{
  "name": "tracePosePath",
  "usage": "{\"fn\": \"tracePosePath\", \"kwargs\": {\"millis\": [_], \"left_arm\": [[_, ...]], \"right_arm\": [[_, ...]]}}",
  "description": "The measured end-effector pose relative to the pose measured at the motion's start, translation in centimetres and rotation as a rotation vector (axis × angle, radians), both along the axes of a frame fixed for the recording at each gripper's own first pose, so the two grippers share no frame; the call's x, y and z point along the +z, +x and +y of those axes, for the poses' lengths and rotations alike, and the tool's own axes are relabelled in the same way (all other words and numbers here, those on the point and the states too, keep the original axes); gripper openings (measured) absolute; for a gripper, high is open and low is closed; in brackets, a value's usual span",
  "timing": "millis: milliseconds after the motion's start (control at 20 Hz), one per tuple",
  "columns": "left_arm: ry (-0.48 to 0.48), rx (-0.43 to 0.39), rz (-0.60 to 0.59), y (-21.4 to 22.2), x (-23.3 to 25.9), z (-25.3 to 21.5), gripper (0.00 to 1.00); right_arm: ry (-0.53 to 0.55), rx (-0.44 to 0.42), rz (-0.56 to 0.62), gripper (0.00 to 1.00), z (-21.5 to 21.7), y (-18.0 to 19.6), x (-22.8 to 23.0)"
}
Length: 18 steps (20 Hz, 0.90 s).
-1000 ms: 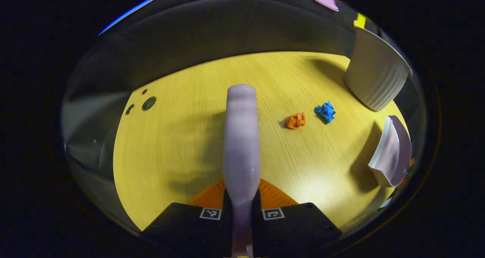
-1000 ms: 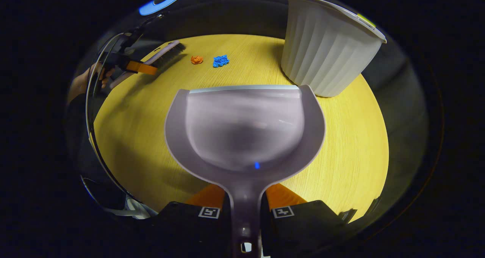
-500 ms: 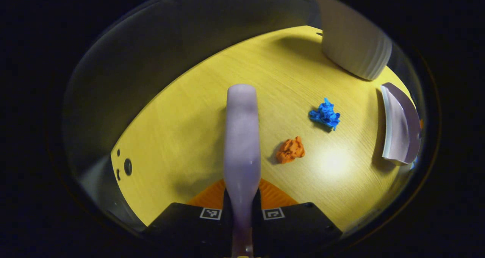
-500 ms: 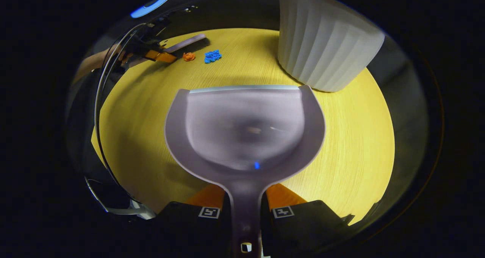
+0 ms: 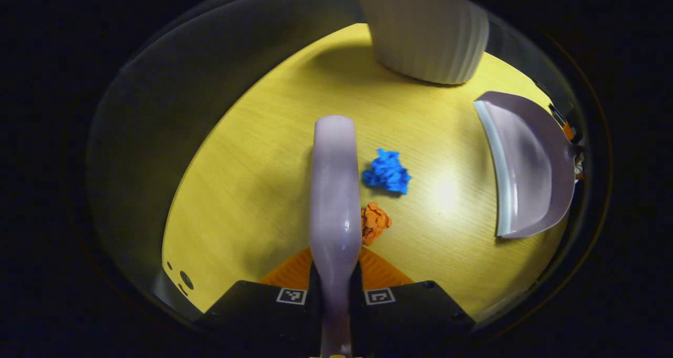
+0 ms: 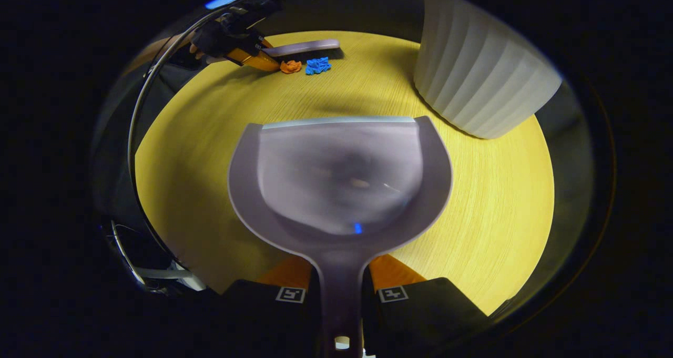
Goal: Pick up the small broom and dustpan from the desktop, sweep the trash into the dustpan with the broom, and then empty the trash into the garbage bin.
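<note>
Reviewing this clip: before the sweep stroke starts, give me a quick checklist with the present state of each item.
1. Broom held in the left gripper: ok, handle sits between both fingers.
2. Dustpan held in the right gripper: ok, handle clamped between both fingers.
3. Trash on the desktop beside the broom: ok, orange paper ball and blue paper ball lie close together on its dustpan side.
4. Dustpan lip near the trash: not ok, open desktop lies between them.
5. Dustpan lip touching the desktop: cannot tell.
6. Garbage bin upright within the work area: ok, standing on the desktop near the dustpan.
</note>
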<state>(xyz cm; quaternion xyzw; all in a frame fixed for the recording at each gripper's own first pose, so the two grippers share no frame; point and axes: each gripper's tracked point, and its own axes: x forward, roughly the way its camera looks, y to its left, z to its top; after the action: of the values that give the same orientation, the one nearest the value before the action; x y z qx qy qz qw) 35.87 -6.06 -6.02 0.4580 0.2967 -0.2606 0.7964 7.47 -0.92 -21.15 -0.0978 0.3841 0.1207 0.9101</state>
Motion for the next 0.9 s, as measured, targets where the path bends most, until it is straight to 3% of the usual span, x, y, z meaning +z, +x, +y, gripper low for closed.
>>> {"fn": "tracePosePath", "kwargs": {"millis": [300, 700, 900], "left_arm": [[-0.074, -0.05, 0.183, -7.3, -3.4, -4.9, 0.25], [-0.256, 0.006, 0.443, -16.8, -6.7, -10.4, 0.25], [-0.353, 0.072, 0.411, -17.8, -6.1, -11.2, 0.25]], "right_arm": [[-0.014, 0.033, -0.023, 0.35, -0.2, 0.4, -0.2], [-0.024, 0.057, -0.042, 0.35, -1.0, -0.1, -0.5], [0.003, 0.058, -0.047, 0.35, -1.0, 0.3, -0.6]]}}
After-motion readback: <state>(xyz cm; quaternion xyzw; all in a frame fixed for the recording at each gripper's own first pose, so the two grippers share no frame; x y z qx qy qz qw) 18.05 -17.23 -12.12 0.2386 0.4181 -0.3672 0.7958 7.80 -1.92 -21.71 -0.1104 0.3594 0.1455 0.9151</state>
